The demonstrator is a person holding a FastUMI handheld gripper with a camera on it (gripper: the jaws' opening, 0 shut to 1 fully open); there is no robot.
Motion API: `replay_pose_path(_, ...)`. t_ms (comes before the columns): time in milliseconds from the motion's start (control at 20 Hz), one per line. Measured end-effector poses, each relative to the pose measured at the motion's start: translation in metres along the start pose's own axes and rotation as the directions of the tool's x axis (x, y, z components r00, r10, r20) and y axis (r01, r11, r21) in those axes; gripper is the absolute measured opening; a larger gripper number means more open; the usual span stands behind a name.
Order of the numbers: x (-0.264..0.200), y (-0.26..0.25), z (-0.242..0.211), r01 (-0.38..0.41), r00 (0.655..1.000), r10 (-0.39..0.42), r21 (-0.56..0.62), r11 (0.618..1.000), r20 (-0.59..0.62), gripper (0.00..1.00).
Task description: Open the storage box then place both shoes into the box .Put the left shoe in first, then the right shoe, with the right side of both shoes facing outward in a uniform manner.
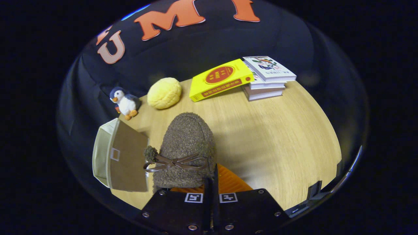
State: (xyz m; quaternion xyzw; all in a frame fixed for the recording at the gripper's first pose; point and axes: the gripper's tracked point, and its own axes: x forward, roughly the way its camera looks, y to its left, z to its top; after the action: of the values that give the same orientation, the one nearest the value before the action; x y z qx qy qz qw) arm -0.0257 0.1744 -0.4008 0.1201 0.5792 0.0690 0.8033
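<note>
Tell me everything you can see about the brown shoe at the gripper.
The brown shoe is fuzzy, with a thin brown ribbon bow and a small pompom across its top. Its rounded toe points away from the gripper, whose fingers stand close together at its rear edge, apparently pinching it. It seems lifted over the wooden table, right of the storage box.

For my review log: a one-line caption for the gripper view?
Gripper shut on a fuzzy brown shoe, held above the wooden table beside the storage box.
</note>
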Motion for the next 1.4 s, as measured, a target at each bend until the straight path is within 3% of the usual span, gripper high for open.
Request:
replay_pose_path(250,-0.023,0.109,0.024,-0.105,0.994,0.107,-0.069,0.992,0.023,0.04)
replay_pose_path(500,-0.009,0.199,0.021,-0.146,0.989,0.147,-0.114,0.983,-0.003,0.04)
replay_pose_path(650,0.007,0.234,0.012,-0.133,0.991,0.131,-0.136,0.982,-0.025,0.04)
replay_pose_path(1200,0.070,0.269,-0.020,-0.011,0.997,-0.004,-0.187,0.982,-0.076,0.06)
replay_pose_path(1400,0.063,0.275,-0.021,-0.025,0.998,0.014,-0.178,0.984,-0.065,0.27)
